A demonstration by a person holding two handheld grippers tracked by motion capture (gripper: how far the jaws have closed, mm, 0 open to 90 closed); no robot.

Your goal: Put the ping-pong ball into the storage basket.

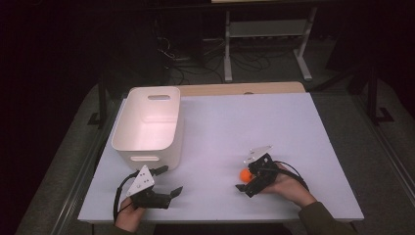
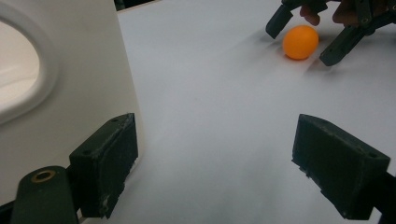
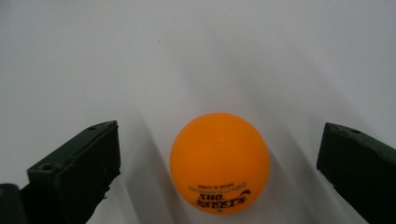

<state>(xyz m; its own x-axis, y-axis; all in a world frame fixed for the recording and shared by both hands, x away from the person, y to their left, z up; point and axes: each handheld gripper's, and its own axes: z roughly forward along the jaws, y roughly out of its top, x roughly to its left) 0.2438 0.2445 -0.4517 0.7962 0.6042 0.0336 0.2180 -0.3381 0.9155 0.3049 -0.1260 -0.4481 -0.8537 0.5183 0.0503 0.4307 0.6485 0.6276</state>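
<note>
Nearest the person, the left gripper (image 1: 172,181) rests low on the white table (image 1: 274,127), its jaws spread wide with nothing between them. In its own view only the two black jaw pads show, the lower corners cut off by the frame, and the wall of the white bin (image 2: 70,84) stands just beside the left-hand jaw.

A little farther in, the right gripper (image 1: 244,178) is held in the person's right hand (image 1: 288,188). Its jaws stand apart on either side of the orange ball (image 3: 219,162), which sits on the table between them; neither jaw touches it. From the high view the ball (image 1: 245,174) is half hidden behind the gripper body. Its printed marking reads upside down in the right gripper view (the small lettering is hard to make out).

Beyond, the bin (image 1: 149,122) sits at the left of the table, open side up. The room behind is dark, its cables and frame dim.
</note>
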